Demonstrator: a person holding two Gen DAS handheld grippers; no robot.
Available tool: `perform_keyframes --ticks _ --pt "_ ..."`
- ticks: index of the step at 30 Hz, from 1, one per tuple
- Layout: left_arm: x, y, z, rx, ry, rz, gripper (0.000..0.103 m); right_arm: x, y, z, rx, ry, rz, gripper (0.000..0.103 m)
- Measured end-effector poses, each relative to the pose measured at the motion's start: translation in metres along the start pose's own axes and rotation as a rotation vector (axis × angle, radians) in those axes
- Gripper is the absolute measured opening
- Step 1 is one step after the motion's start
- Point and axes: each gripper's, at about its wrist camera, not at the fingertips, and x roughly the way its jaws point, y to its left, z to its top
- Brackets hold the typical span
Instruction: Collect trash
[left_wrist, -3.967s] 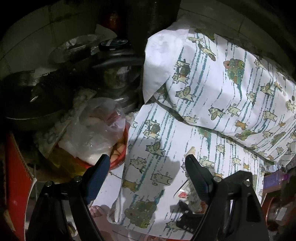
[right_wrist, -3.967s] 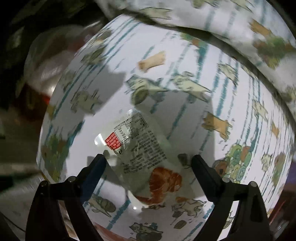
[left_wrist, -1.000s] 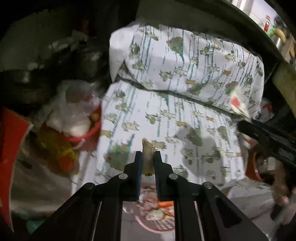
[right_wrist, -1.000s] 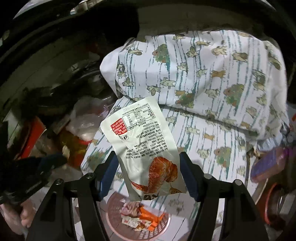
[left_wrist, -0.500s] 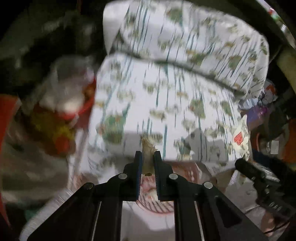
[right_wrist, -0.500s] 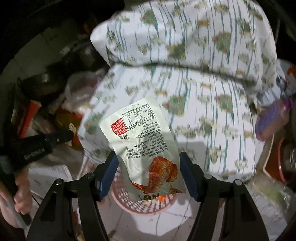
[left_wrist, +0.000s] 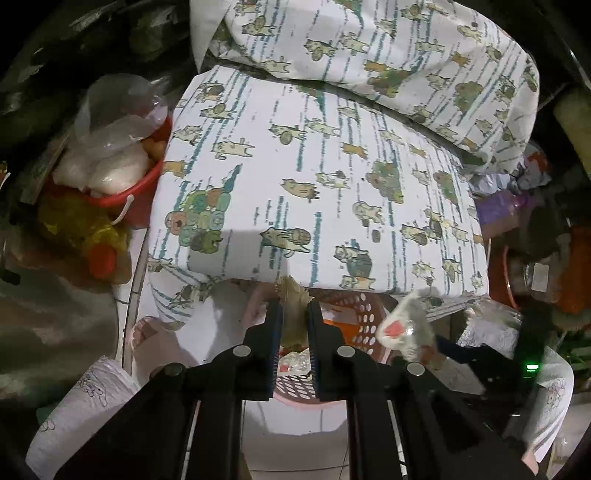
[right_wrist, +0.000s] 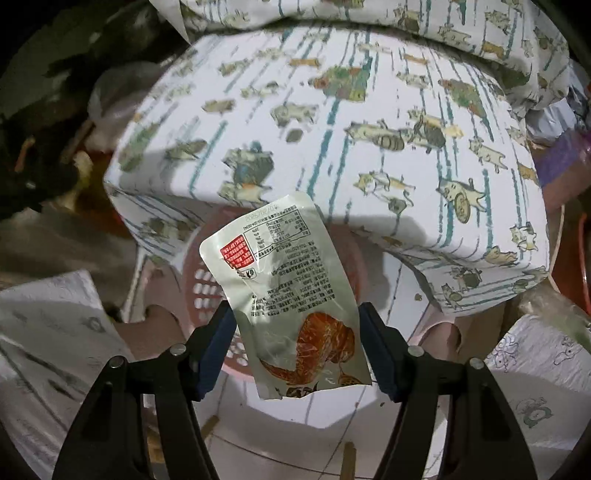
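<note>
Obs. Since a second ago both hands have come down and tipped steeply toward the floor. The pink perforated basket (right_wrist: 207, 291), then only a small patch low in each view, now sits directly under both grippers, half tucked beneath the near edge of the cat-print cushion (left_wrist: 332, 177).

Left gripper (left_wrist: 293, 325): fingers nearly together, clamped on a small tan scrap (left_wrist: 291, 299) that sticks up between them, over the basket's near-left part. Unchanged grip through the last second.

Right gripper (right_wrist: 297, 347): fingers held apart at the width of a snack wrapper (right_wrist: 291, 295), pale foil with a red label and an orange food picture, pressed edge to edge between them. It hangs over the basket opening. In the left wrist view the same wrapper shows to the right, blurred.

Judgement: both items are carried and positioned for drop-off; the collecting step for these two pieces looks nearly done, with release outstanding. The wrapper is light and broad, so it may drift or catch on the cushion edge if let go from this height.

Containers:
- Pink basket: already holds a few wrappers, white and orange pieces visible between the left fingers. Count not readable.
- Red bucket (left_wrist: 122, 192), far left beside the cushion: clear plastic bag with white contents, some orange-brown round pieces at the rim.
- Right side clutter: purple object and dark items, contents not discernible.

A person's bare foot (left_wrist: 147, 332) and printed trouser legs stand just beside the basket.
</note>
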Motion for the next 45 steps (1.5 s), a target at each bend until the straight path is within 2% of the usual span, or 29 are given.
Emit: perform_keyframes --ticks 2,3,5,6,7,13,15,19,21,24,29,30,31,33,36,38,40,41,44,45 --pt "0.0 -0.003 0.0 0.01 0.005 -0.007 0.014 0.008 -0.003 0.002 0.017 0.014 0.005 0.066" --pt "0.001 -0.004 0.0 0.014 0.008 -0.006 0.018 0.012 -0.004 0.002 0.032 0.024 0.019 0.066" --pt "0.002 -0.003 0.0 0.01 0.015 -0.003 0.048 0.016 -0.008 0.003 0.061 0.03 0.045 0.068" --pt "0.001 -0.002 0.0 0.0 0.013 0.005 0.071 0.018 -0.008 0.004 0.07 0.032 0.056 0.068" --pt "-0.002 -0.001 0.0 -0.009 -0.008 0.015 0.073 0.018 -0.008 0.005 0.074 0.033 0.061 0.068" --pt "-0.023 0.004 0.003 0.0 -0.11 0.09 0.074 0.015 -0.003 0.009 0.076 0.01 0.105 0.071" --pt "-0.028 0.006 0.003 -0.001 -0.127 0.094 0.074 0.012 -0.001 0.011 0.077 -0.005 0.096 0.079" --pt "-0.04 0.008 0.002 0.001 -0.17 0.098 0.075 -0.002 -0.002 0.013 0.07 -0.065 0.084 0.082" --pt "-0.046 0.007 0.001 0.009 -0.203 0.12 0.08 -0.011 -0.002 0.014 0.066 -0.091 0.083 0.082" --pt "-0.064 0.002 -0.003 0.031 -0.283 0.171 0.081 -0.038 -0.002 0.016 0.069 -0.174 0.052 0.082" --pt "-0.134 -0.007 -0.019 0.096 -0.5 0.208 0.085 -0.12 -0.004 0.019 0.073 -0.396 0.063 0.083" --pt "-0.154 -0.008 -0.022 0.096 -0.562 0.238 0.085 -0.143 -0.004 0.018 0.068 -0.454 0.068 0.086" --pt "-0.181 -0.009 -0.028 0.08 -0.67 0.299 0.086 -0.16 -0.004 0.018 0.066 -0.497 0.063 0.087" --pt "-0.22 -0.011 -0.036 0.054 -0.794 0.341 0.091 -0.198 0.0 0.018 0.052 -0.583 0.038 0.094" --pt "-0.276 -0.016 -0.048 0.05 -0.895 0.263 0.092 -0.239 0.014 0.022 0.016 -0.652 -0.015 0.098" --pt "-0.3 -0.023 -0.054 0.052 -0.942 0.252 0.093 -0.264 0.017 0.019 0.012 -0.702 0.033 0.098" --pt "-0.325 -0.033 -0.061 0.07 -0.989 0.245 0.103 -0.29 0.024 0.016 -0.01 -0.735 0.082 0.099" --pt "-0.335 -0.037 -0.063 0.079 -0.996 0.238 0.103 -0.303 0.028 0.016 -0.024 -0.752 0.091 0.101" --pt "-0.357 -0.049 -0.07 0.132 -0.992 0.194 0.103 -0.337 0.044 0.02 -0.063 -0.73 -0.004 0.103" --pt "-0.362 -0.05 -0.07 0.123 -0.986 0.186 0.103 -0.349 0.048 0.018 -0.069 -0.754 -0.03 0.103"
